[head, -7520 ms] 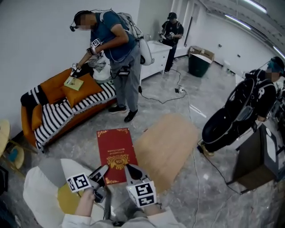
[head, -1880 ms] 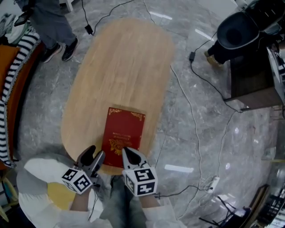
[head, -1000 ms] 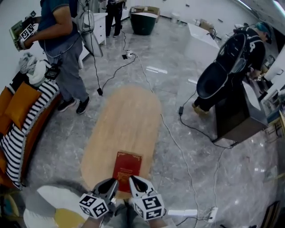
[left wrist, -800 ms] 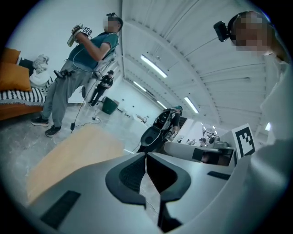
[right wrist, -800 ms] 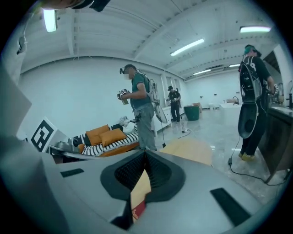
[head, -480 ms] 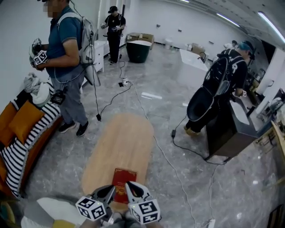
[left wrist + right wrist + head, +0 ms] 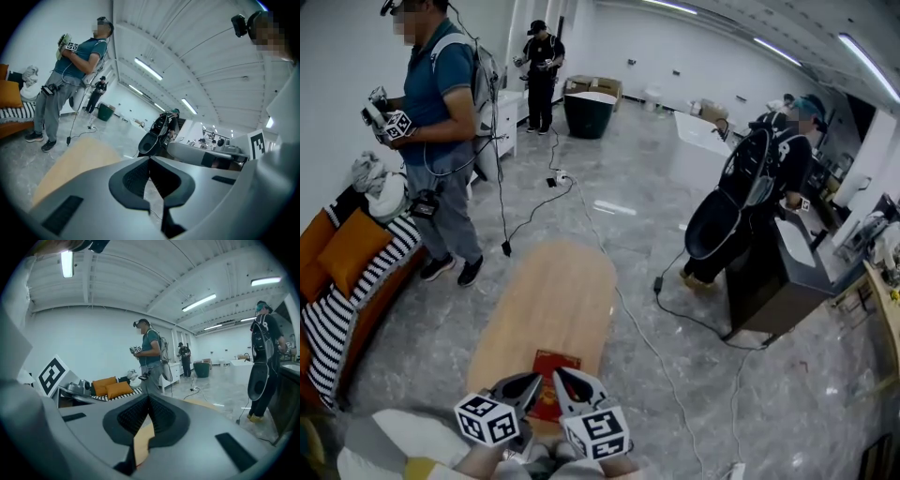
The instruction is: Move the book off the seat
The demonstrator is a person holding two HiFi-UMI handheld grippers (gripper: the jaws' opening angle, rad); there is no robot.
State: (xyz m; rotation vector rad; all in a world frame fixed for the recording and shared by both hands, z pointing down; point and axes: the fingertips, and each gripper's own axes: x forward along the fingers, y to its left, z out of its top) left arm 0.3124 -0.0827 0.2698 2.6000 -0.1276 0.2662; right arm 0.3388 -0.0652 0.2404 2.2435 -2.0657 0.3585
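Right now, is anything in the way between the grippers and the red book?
No, nothing visible is. The red book lies flat on the wooden table, just ahead of the left gripper and right gripper, both shut and empty.

Book (image 7: 554, 371) on near end of table (image 7: 548, 291), left gripper (image 7: 530, 382) and right gripper (image 7: 565, 379) side by side over its near edge, sofa (image 7: 337, 272) far left, person (image 7: 441, 122) standing between sofa and table.

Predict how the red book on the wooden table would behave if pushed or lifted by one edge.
The red book lies flat and looks hard-covered, so it probably stays stiff when lifted. Flat on the smooth wooden table, it would likely slide, not roll or tip.
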